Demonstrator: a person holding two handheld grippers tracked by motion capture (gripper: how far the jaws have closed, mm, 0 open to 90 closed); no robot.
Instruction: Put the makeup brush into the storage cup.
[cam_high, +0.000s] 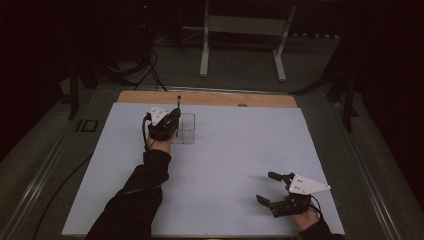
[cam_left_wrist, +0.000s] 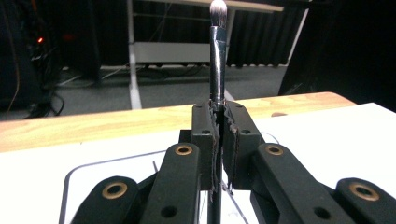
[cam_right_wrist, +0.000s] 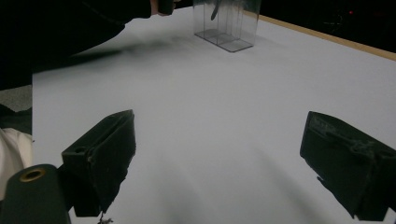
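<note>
Left gripper (cam_high: 172, 119) clamps an upright makeup brush (cam_left_wrist: 217, 56) over the clear organiser (cam_high: 186, 128), not yet released; right gripper (cam_high: 270, 187) rests near, jaws apart

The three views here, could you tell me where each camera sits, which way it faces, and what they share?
High view: fixed above the person's side, looking forward and down on the white table; both forearms enter from below.
Left gripper view: rides the left gripper, looking along its jaws, shut on an upright makeup brush, toward the wooden table edge.
Right gripper view: rides the right gripper, jaws wide apart, looking across the table at the clear box.
Shared: the clear box and brush appear in the high view and right gripper view.
</note>
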